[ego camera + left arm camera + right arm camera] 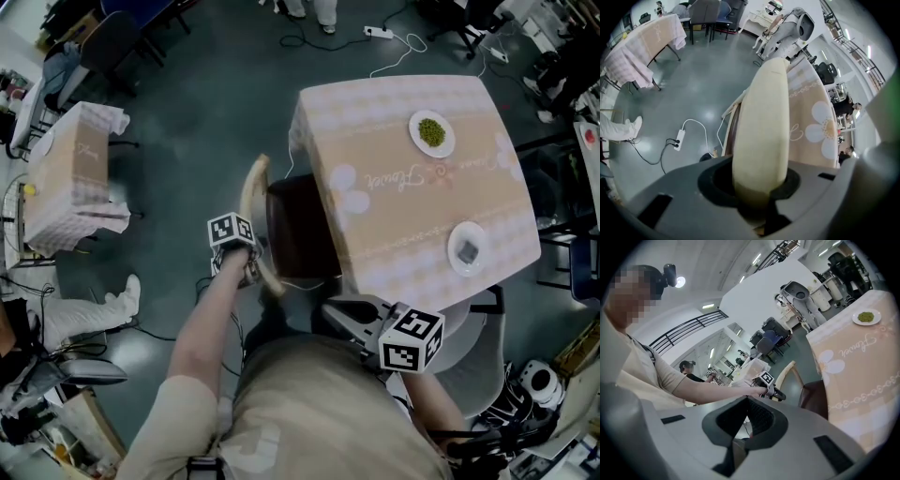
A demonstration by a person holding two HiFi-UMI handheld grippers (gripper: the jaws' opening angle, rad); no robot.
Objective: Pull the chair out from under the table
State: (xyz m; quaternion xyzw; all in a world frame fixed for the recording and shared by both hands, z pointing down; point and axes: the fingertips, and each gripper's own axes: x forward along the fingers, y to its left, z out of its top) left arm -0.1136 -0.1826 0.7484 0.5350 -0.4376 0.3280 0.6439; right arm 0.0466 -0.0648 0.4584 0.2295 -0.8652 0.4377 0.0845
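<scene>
Left gripper [249, 268] clamps chair backrest [253, 192] beside tablecloth [412, 216] scripted, apparently, "Flower".

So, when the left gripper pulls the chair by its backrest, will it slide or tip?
The chair looks rigid: its curved pale backrest, clamped by the left gripper, should not flex. On the smooth grey floor it will probably slide. Pulled from the top rail, it might tilt back a little.

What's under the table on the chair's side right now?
The chair's dark seat sits partly under the tablecloth edge; its cream backrest stands outside, clamped by the left gripper. The chair legs and anything deeper underneath are hidden by the cloth.
</scene>
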